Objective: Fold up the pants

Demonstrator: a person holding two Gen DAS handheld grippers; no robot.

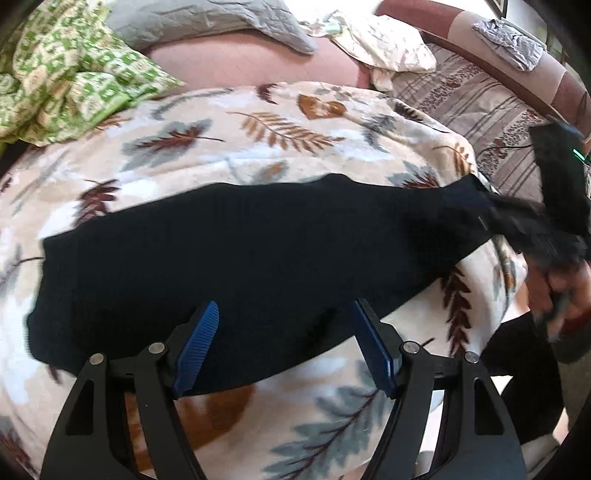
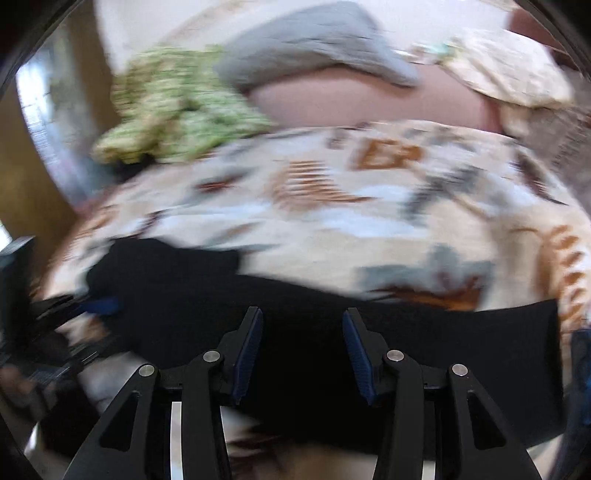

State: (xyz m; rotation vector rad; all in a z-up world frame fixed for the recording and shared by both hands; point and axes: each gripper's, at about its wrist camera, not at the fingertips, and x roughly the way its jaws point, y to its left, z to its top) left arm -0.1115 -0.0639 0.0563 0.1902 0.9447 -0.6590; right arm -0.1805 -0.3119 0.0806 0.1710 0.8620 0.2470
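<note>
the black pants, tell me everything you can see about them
The black pants look like a soft, finely ribbed knit, lying flat as one long band across the leaf-print blanket. In the left wrist view the right gripper is at their far right end, though blur hides any grip. The left gripper hovers open over their near edge.

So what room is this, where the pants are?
Probably a bedroom: the black pants lie on a leaf-print blanket spread over a bed, with a grey pillow behind.
</note>
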